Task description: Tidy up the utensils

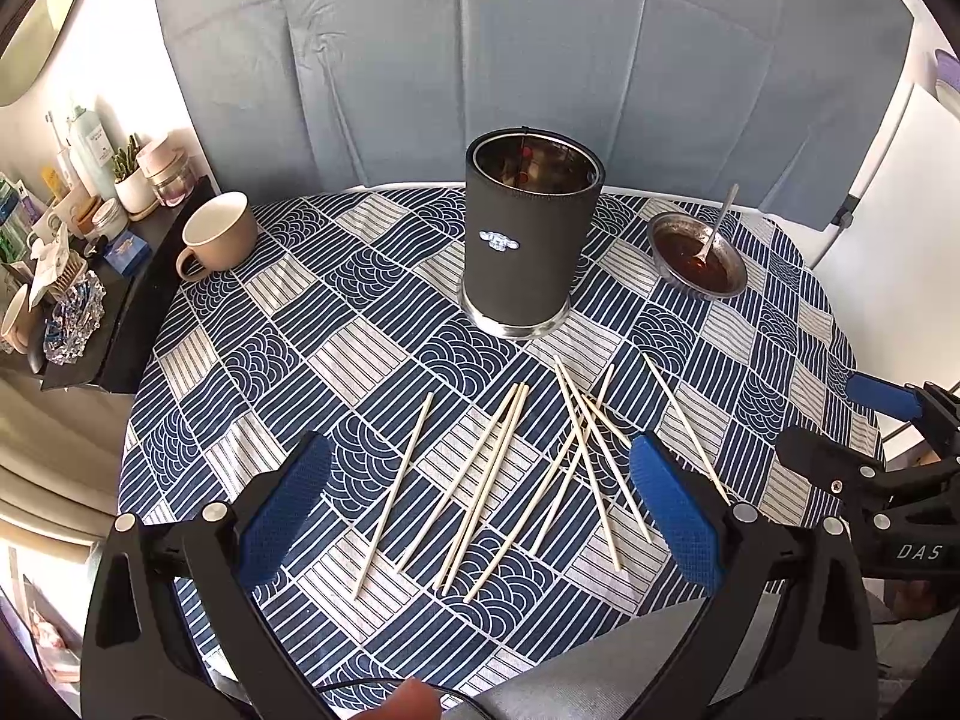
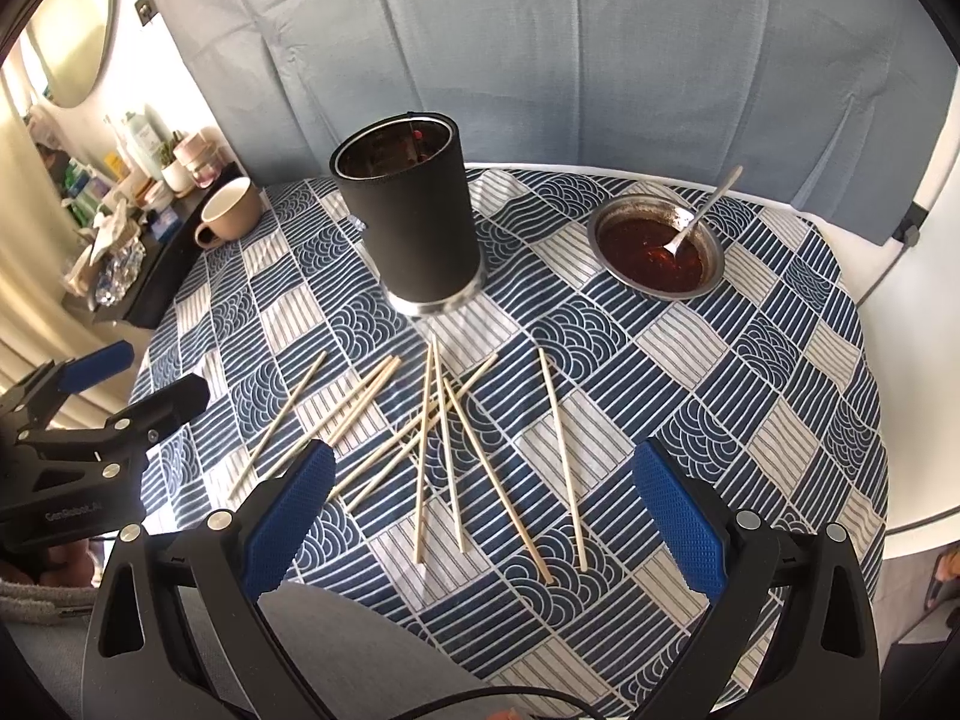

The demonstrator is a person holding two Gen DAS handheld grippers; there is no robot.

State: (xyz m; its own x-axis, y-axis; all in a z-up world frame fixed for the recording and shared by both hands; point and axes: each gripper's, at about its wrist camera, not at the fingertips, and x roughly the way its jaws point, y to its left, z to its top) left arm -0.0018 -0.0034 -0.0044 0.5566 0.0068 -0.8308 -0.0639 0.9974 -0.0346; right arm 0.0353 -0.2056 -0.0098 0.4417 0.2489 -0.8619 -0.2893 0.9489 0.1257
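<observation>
From my left wrist, my left gripper (image 1: 480, 516) hangs with its fingers spread wide and nothing between them. Below lie the chopsticks (image 1: 510, 480), scattered loose on the blue patterned cloth (image 1: 288, 324), some crossing each other. Beyond them the black holder (image 1: 528, 234) stands upright. A mug (image 1: 216, 234) sits far left, a sauce bowl (image 1: 699, 255) with a spoon (image 1: 717, 222) far right. My right gripper (image 1: 864, 420) shows at the right edge.

From my right wrist, my right gripper (image 2: 480, 516) is likewise released and holds nothing, above the chopsticks (image 2: 432, 438). The holder (image 2: 408, 222) stands behind them, the bowl (image 2: 654, 249) to its right, the mug (image 2: 231, 210) at its left.
</observation>
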